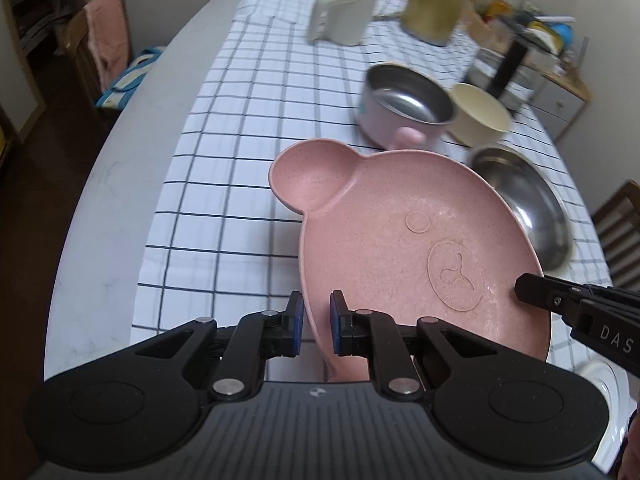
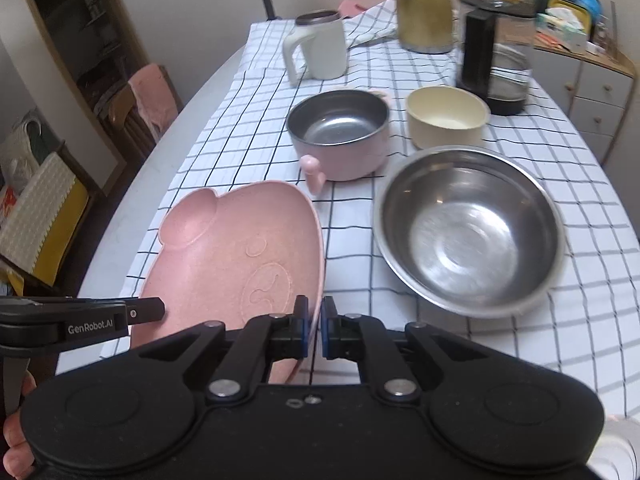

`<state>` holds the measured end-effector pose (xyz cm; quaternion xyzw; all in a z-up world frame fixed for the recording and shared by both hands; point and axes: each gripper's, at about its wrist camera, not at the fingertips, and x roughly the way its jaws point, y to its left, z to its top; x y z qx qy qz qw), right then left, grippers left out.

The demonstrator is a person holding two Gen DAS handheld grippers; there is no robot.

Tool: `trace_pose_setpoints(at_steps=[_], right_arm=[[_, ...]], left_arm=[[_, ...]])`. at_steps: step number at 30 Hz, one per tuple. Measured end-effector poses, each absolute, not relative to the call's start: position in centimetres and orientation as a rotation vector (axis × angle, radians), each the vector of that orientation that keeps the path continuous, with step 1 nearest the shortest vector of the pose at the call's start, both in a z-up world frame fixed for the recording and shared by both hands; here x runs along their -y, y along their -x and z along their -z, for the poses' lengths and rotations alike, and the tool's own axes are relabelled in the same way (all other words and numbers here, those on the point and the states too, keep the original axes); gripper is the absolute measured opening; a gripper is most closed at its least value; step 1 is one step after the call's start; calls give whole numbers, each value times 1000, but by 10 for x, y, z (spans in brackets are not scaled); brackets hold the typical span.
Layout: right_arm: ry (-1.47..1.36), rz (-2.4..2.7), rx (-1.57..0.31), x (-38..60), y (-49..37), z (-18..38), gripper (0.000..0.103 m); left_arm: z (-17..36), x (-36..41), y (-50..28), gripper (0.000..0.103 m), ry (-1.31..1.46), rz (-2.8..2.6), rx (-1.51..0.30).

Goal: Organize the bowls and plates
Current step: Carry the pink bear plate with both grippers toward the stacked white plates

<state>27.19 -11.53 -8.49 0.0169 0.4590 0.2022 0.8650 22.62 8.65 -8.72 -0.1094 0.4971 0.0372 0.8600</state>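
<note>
A pink bear-shaped plate (image 1: 400, 240) is held tilted above the checked tablecloth, also in the right wrist view (image 2: 224, 256). My left gripper (image 1: 316, 320) straddles the plate's near-left rim, with a small gap at the pads. My right gripper (image 2: 314, 328) is shut on the plate's right rim; its finger shows in the left wrist view (image 1: 536, 286). A large steel bowl (image 2: 468, 232), a pink pot with steel lining (image 2: 340, 136) and a cream bowl (image 2: 444, 120) stand on the cloth beyond.
A white jug (image 2: 316, 48), a gold kettle (image 2: 424, 8) and a black coffee maker (image 2: 492, 60) stand at the far end. The table edge (image 1: 100, 200) curves along the left; chairs (image 2: 136, 112) stand beside it. A white plate (image 1: 600, 376) lies near right.
</note>
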Motion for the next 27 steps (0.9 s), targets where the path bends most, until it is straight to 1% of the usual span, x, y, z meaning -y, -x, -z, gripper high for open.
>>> trace_pose_setpoints(at_steps=[10, 16, 21, 27], right_arm=[[-110, -315, -898, 171, -218, 44, 7], [-166, -234, -853, 211, -190, 28, 7], [-207, -160, -829, 244, -170, 24, 7], [-278, -52, -828, 293, -153, 35, 7]], left_arm=[[53, -33, -198, 13, 155, 75, -990], [44, 4, -191, 13, 108, 183, -983], [44, 42, -192, 13, 64, 268, -987], [51, 96, -194, 13, 0, 372, -989]])
